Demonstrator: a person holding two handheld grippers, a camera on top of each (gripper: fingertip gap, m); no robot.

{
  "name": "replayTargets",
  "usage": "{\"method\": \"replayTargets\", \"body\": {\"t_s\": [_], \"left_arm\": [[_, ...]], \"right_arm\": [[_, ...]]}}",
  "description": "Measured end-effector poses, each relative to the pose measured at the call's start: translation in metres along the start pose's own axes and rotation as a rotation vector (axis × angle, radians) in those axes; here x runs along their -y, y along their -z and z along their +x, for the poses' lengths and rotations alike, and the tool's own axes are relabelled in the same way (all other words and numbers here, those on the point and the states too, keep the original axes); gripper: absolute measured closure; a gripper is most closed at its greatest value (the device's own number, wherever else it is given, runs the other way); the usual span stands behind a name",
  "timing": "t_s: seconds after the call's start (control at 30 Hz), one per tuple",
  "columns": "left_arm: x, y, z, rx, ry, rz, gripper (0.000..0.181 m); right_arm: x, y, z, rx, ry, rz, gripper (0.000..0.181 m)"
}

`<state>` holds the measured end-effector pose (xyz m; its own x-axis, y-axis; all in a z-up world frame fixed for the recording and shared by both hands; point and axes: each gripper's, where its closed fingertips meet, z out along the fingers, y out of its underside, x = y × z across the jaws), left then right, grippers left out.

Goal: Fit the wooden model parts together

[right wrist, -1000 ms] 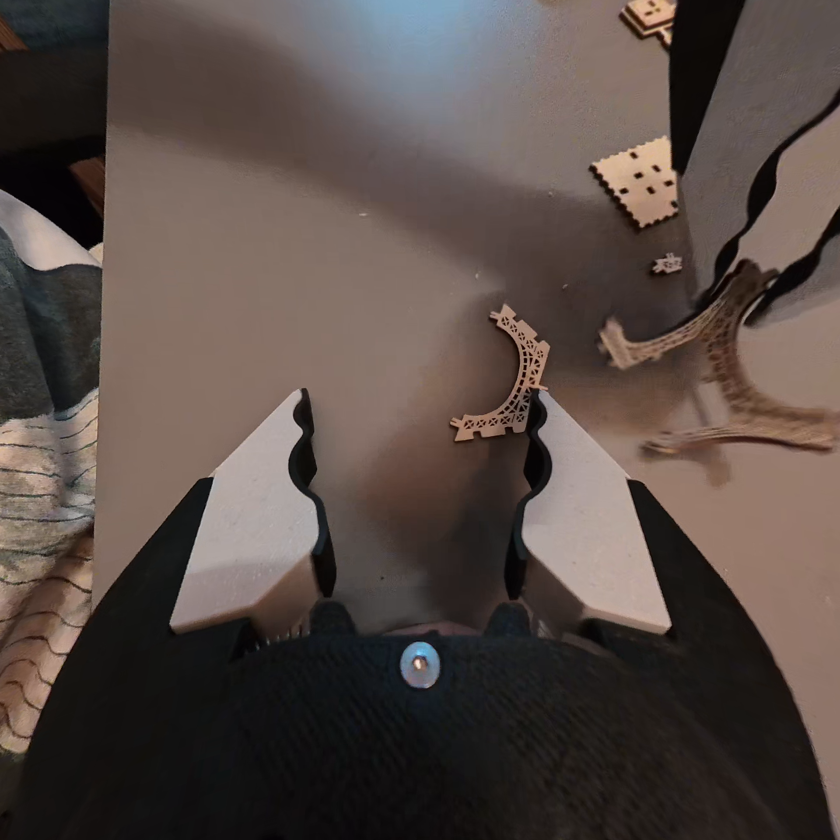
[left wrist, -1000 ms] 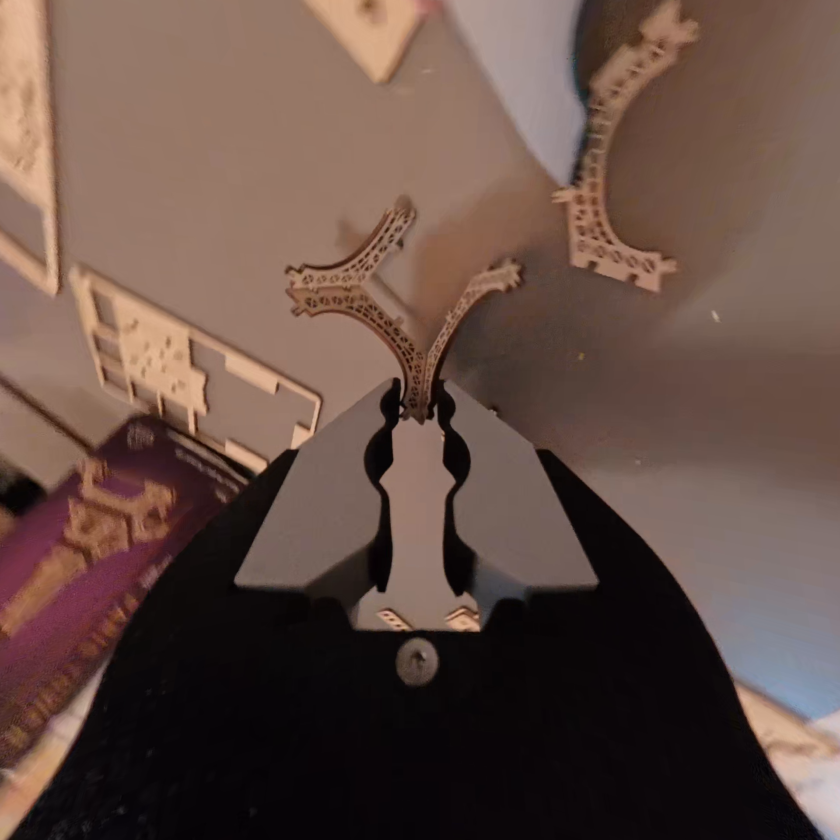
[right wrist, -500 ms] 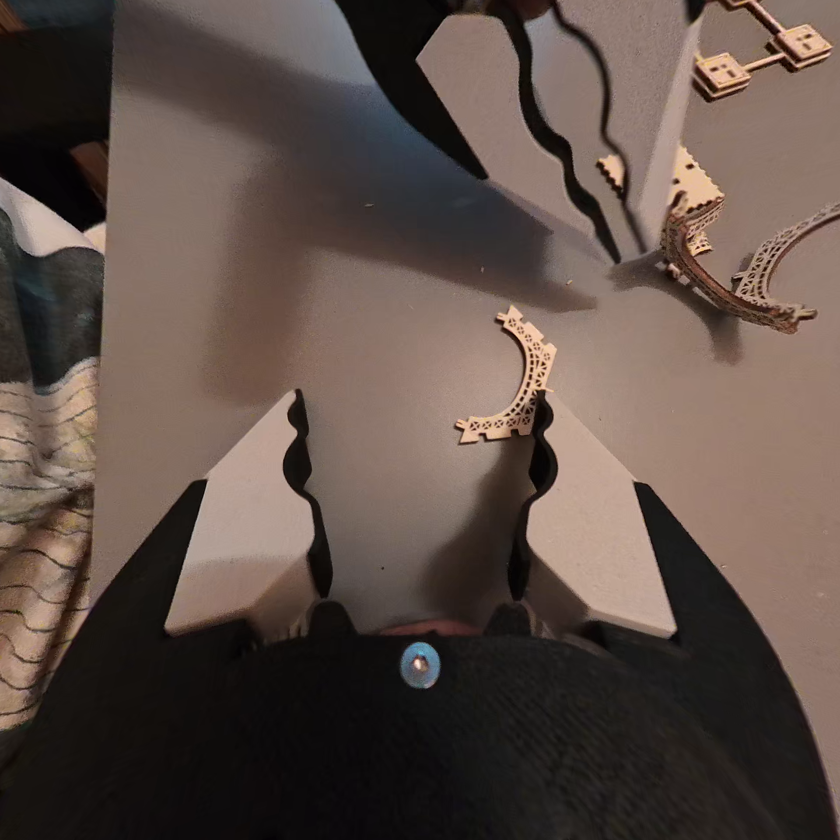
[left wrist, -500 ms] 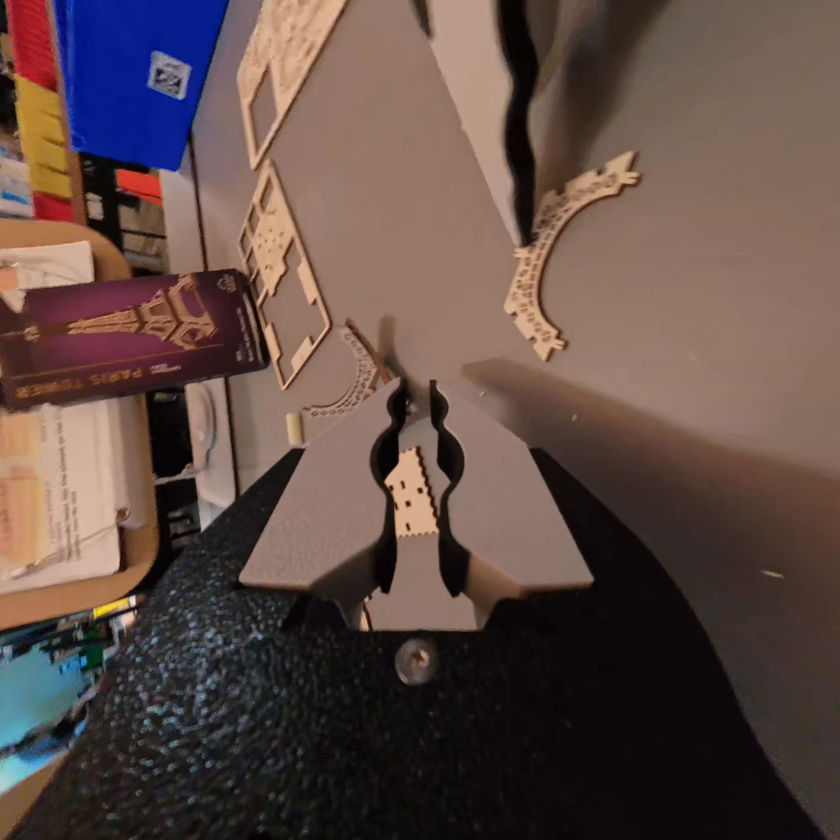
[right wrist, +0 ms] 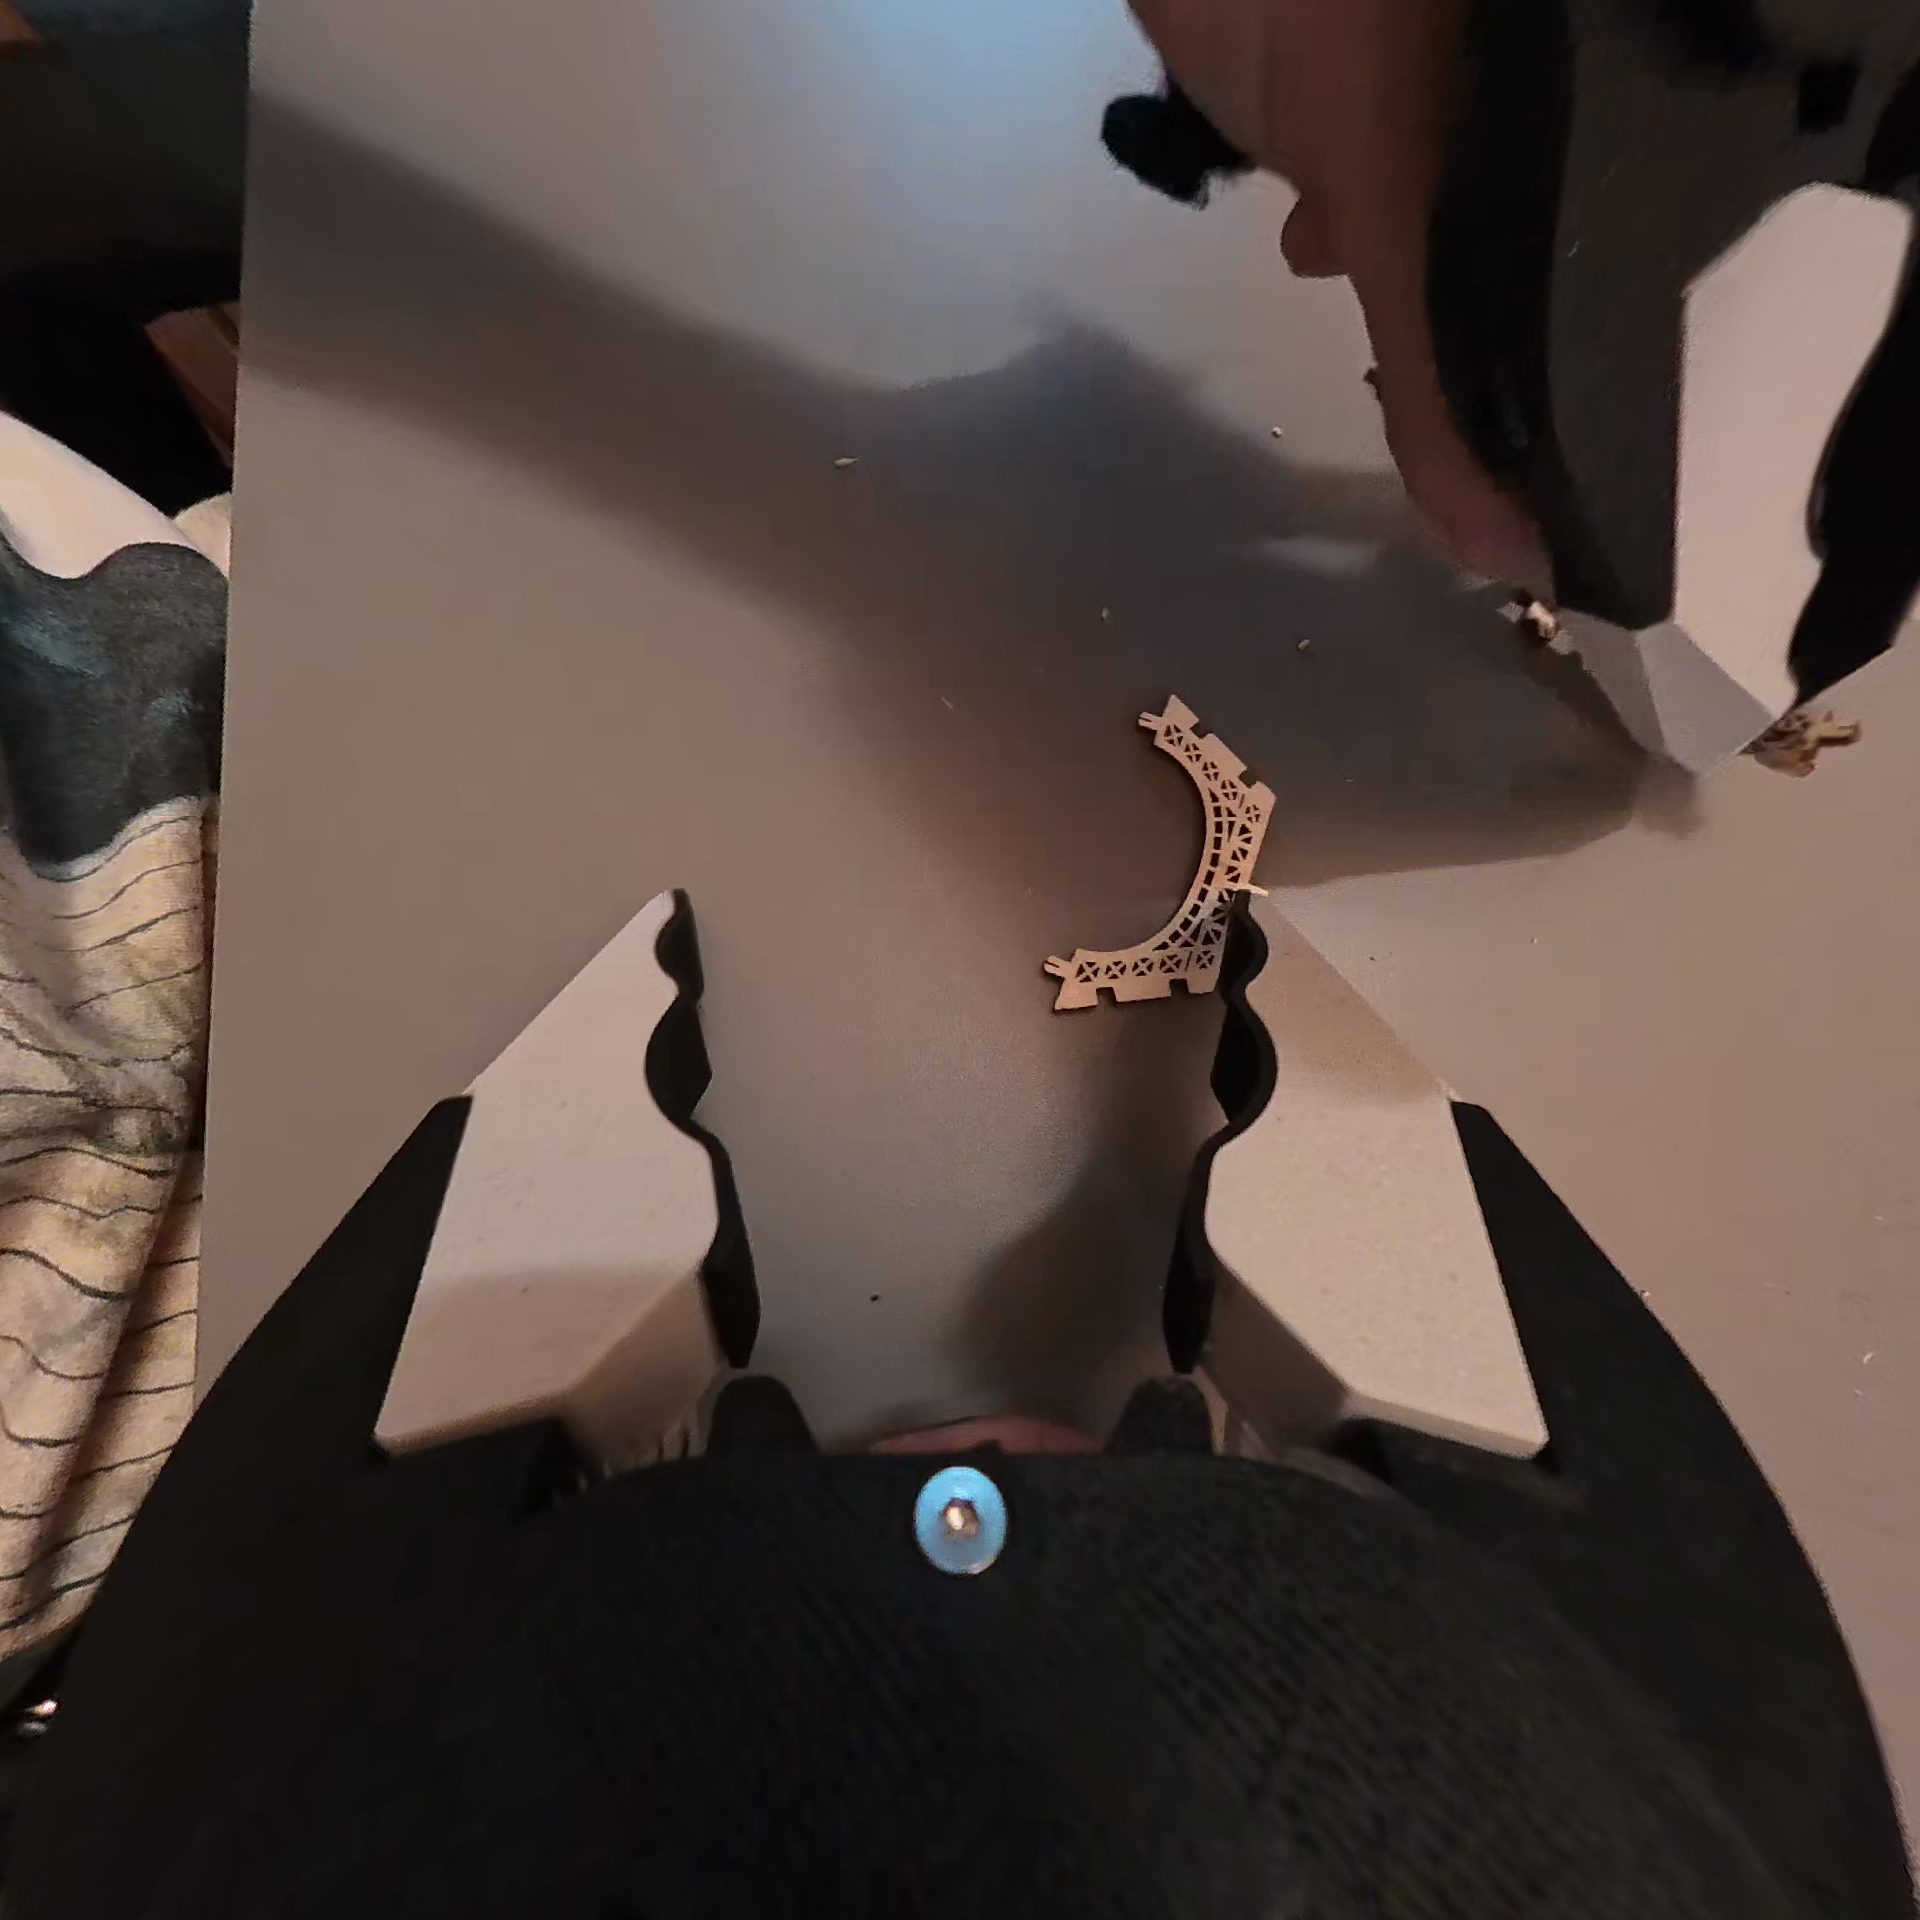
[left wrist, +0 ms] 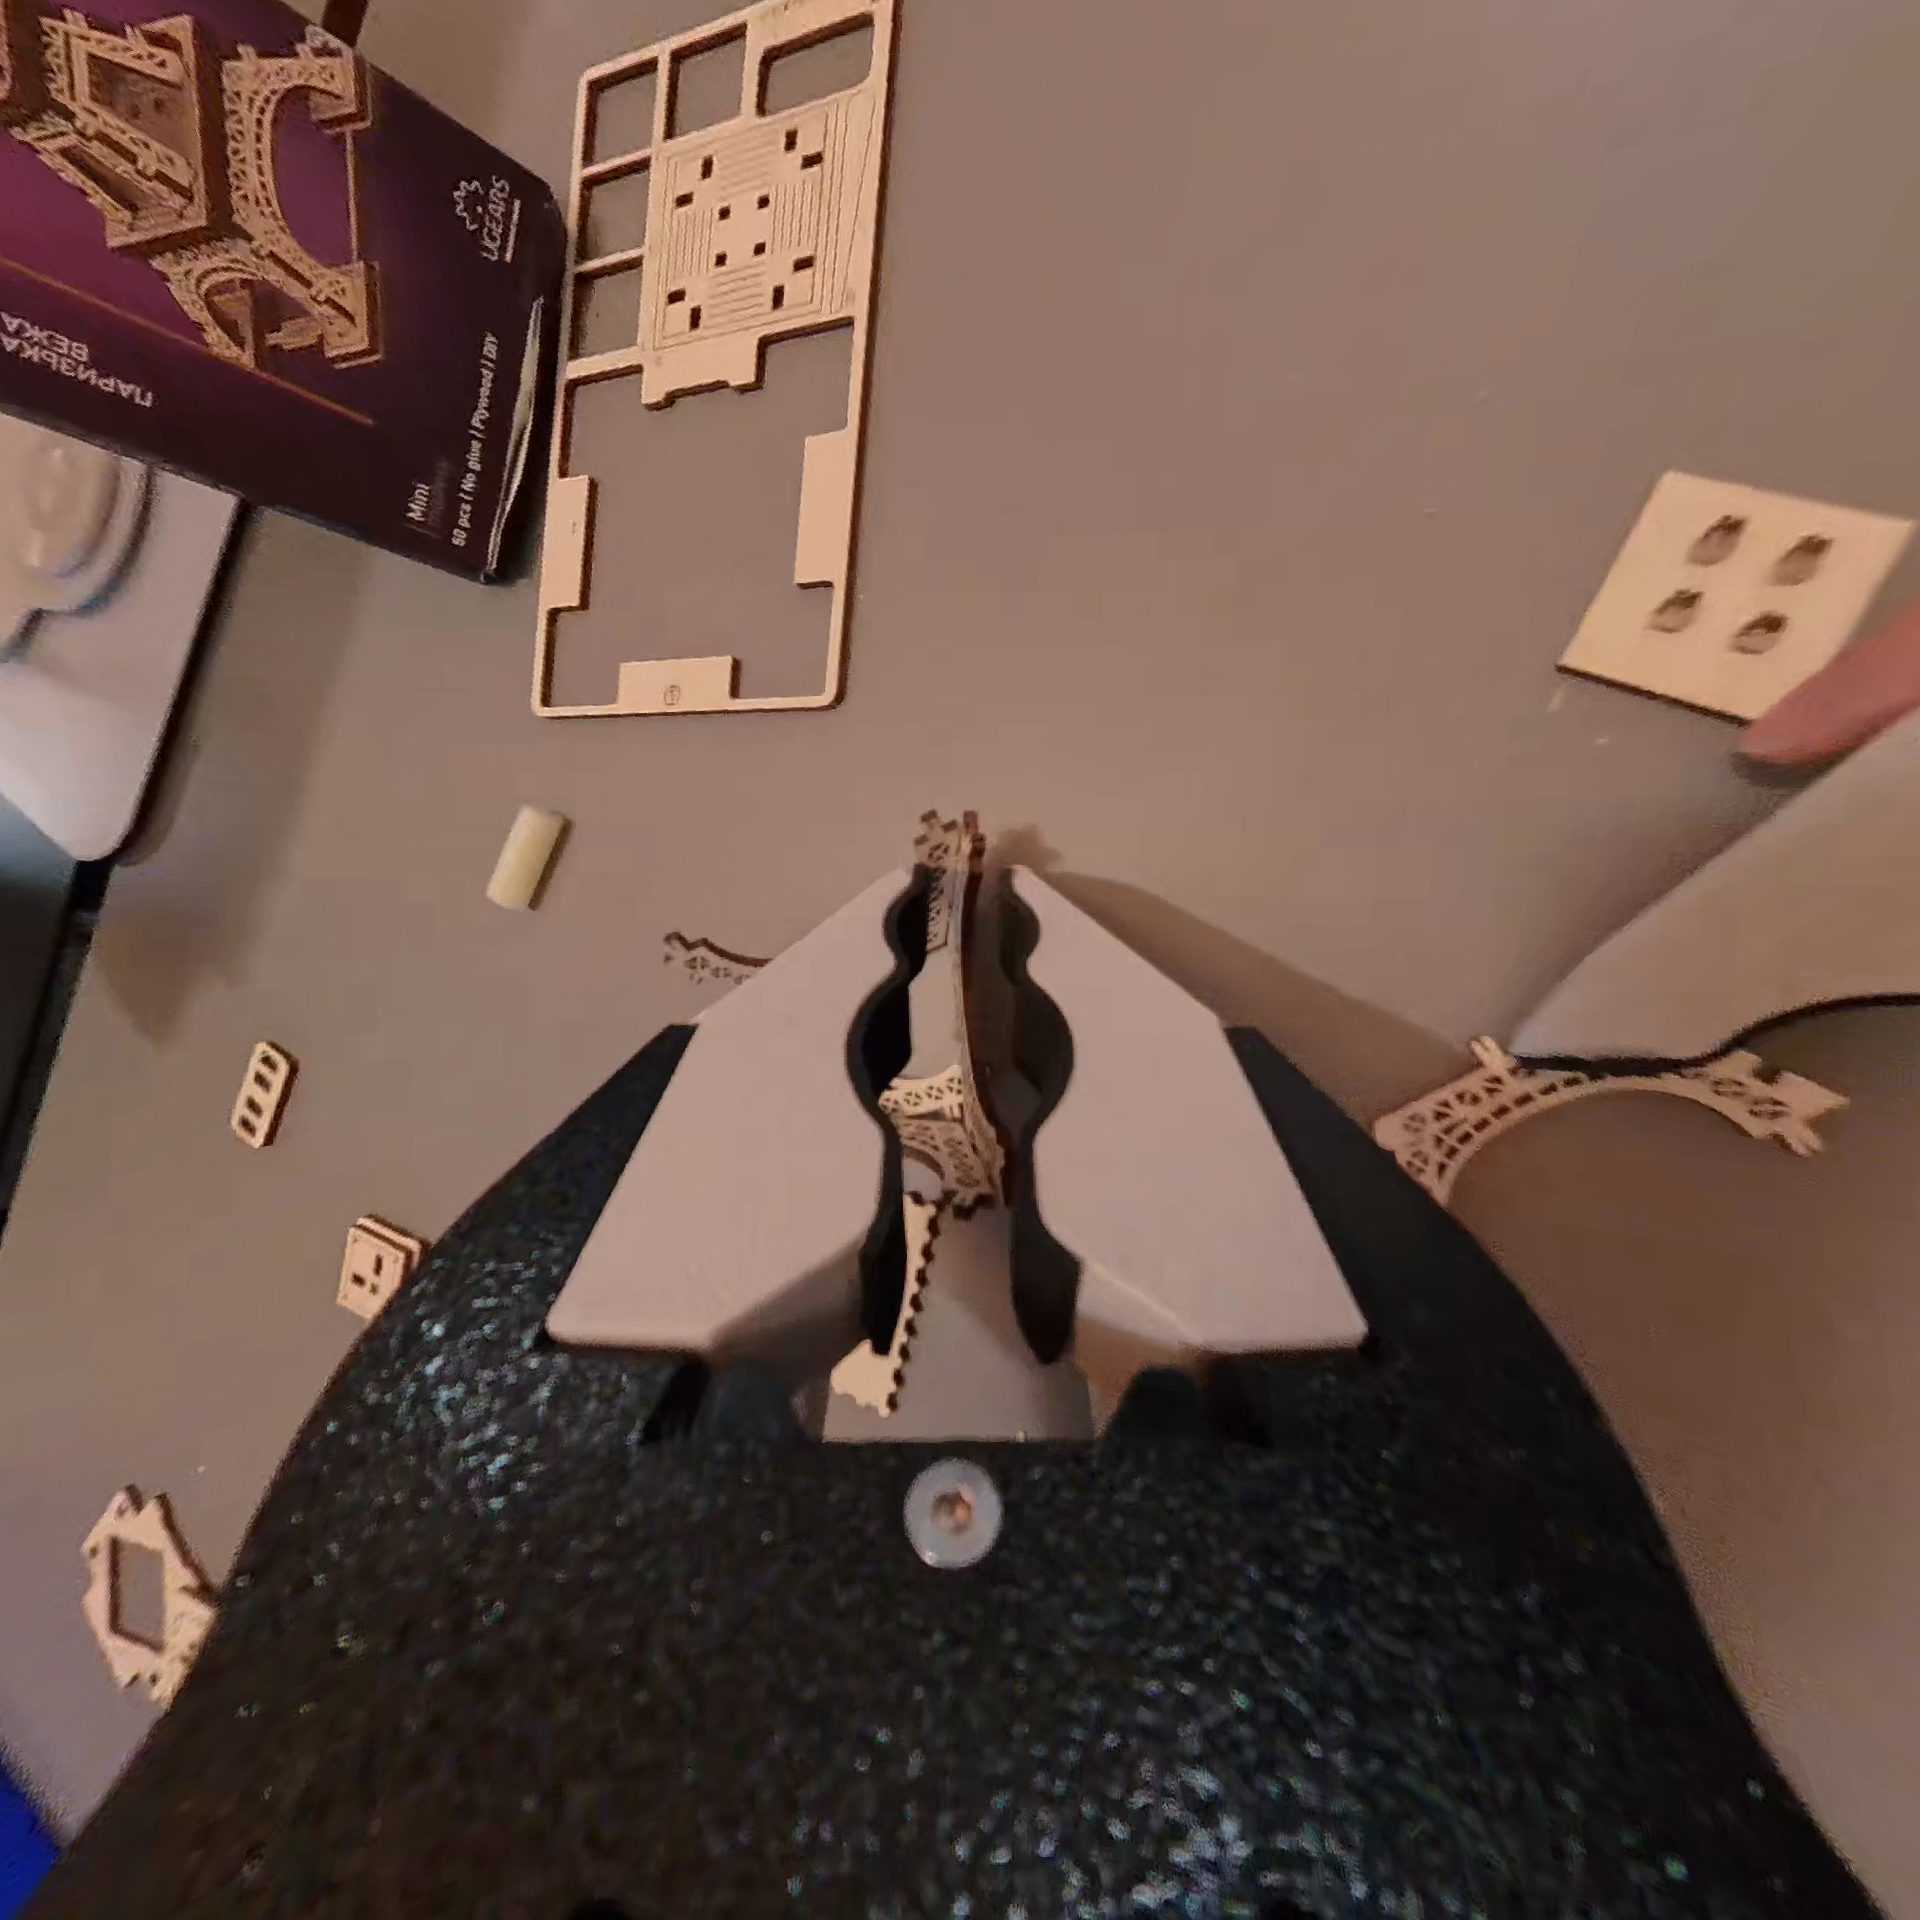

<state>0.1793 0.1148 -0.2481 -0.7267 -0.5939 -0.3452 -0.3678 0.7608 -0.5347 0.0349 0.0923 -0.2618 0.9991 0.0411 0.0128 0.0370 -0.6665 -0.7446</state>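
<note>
Seemingly, lattice parts (left wrist: 940,1122) (joined) between left claw (left wrist: 961,883)

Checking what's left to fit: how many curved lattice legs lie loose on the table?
2: one leg beside the right tool, another leg half hidden behind the left tool. More may be hidden.

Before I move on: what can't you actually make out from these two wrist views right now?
- Left wrist view: how the lattice parts join; the left tongs cover most of them.
- Left wrist view: the arch is partly under the right tongs' finger; another arch is half hidden behind the left tongs.
- Right wrist view: the left tongs' tips are blurred and cut off by the edge.
- Right wrist view: whether the right tongs touch the arch is unclear.
</note>
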Motion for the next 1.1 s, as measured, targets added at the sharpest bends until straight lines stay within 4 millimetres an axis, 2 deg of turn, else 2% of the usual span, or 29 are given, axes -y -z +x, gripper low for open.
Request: {"method": "replayTargets", "body": {"t_s": [0.03,0.1,0.2,0.27,0.37,0.47,0.57,0.67,0.77,0.93,1.03,1.1], "left_arm": [[-0.002,-0.002,-0.001,0.019,-0.015,-0.012,0.179],[-0.005,-0.001,-0.004,0.055,-0.066,-0.033,0.181],[-0.002,0.012,-0.002,0.069,-0.222,0.036,0.181],[0.003,0.028,0.015,0.042,-0.454,0.183,0.181],[-0.009,0.055,0.049,0.059,-0.871,0.369,0.181],[-0.029,0.066,0.065,0.081,-1.036,0.386,0.181],[-0.037,0.069,0.070,0.090,-1.147,0.399,0.180],[-0.032,0.066,0.065,0.134,-1.187,0.429,0.179],[-0.027,0.060,0.064,0.139,-1.192,0.457,0.177],[-0.029,0.057,0.065,0.115,-1.154,0.469,0.171],[-0.031,0.063,0.059,0.116,-1.061,0.470,0.167],[-0.028,0.072,0.054,0.107,-0.919,0.486,0.163]], "right_arm": [[0.000,0.000,0.001,0.001,-0.007,0.003,0.081],[0.001,0.002,0.000,0.026,-0.024,0.014,0.081],[-0.003,0.012,-0.002,0.068,-0.020,0.017,0.084],[0.001,0.026,0.008,0.025,-0.026,0.046,0.084],[0.009,0.049,0.011,0.038,-0.053,0.134,0.084],[-0.006,0.058,0.010,0.070,-0.060,0.104,0.087],[-0.016,0.055,0.015,0.069,-0.091,0.072,0.087],[-0.013,0.050,0.012,0.100,-0.112,0.080,0.091],[-0.017,0.047,0.011,0.097,-0.103,0.054,0.091],[-0.018,0.060,0.024,0.052,-0.135,0.093,0.091],[-0.018,0.068,0.033,0.017,-0.156,0.122,0.092],[-0.020,0.070,0.036,0.006,-0.160,0.125,0.091]]}}
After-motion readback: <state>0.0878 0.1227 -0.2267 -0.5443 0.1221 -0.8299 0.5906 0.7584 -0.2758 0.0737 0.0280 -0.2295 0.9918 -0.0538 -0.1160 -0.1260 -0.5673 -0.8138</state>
